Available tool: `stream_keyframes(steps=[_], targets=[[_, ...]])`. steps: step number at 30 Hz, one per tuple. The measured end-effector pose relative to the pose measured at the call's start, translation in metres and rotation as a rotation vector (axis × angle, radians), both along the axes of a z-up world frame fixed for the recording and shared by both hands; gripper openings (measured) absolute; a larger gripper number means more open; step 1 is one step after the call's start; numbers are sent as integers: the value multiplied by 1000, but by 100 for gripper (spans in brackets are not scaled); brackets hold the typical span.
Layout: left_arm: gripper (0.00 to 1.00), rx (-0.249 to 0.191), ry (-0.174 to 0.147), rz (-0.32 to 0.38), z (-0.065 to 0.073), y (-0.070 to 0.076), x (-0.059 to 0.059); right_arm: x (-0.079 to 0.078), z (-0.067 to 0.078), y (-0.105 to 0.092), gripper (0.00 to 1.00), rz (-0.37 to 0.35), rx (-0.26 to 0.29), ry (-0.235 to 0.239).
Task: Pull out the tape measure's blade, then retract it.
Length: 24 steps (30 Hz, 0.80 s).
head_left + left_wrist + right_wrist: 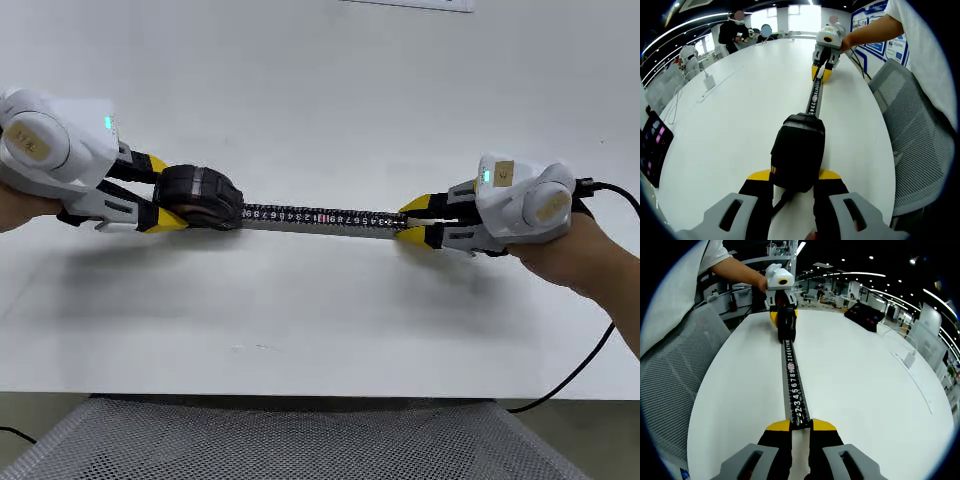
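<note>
The black tape measure case (198,197) sits on the white table, clamped between the yellow-tipped jaws of my left gripper (160,192); up close the case (798,150) sits between those jaws. Its dark blade (320,217) with white numbers stretches rightward to my right gripper (414,221), which is shut on the blade's end. In the right gripper view the blade (792,387) runs from my right gripper (800,427) away to the case (786,323). In the left gripper view the blade (814,99) leads to the right gripper (821,73).
The white table (320,90) spreads wide behind the grippers. A black cable (585,355) hangs off the table's front edge at the right. A grey mesh chair back (290,440) stands below the front edge. A white charger and cable (709,81) lie far left.
</note>
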<state>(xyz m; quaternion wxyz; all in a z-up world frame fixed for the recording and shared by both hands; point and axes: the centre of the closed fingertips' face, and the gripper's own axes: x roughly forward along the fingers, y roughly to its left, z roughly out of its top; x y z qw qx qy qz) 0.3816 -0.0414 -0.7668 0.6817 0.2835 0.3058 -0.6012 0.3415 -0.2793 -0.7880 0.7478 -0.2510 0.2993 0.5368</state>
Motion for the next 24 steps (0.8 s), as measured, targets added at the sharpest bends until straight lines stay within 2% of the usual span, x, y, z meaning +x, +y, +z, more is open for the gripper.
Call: stream_keyframes(steps=[6,16,24], targets=[[25,0,1,1,0,0,1,-2,2,-6,7,-2,-8,9],[25,-3,2,6,0,-1,1,-3,4,-26,7,-4,-61,9],[25,0,0,7,0,-1,1,-7,6,-38,7,-14,-73,13]])
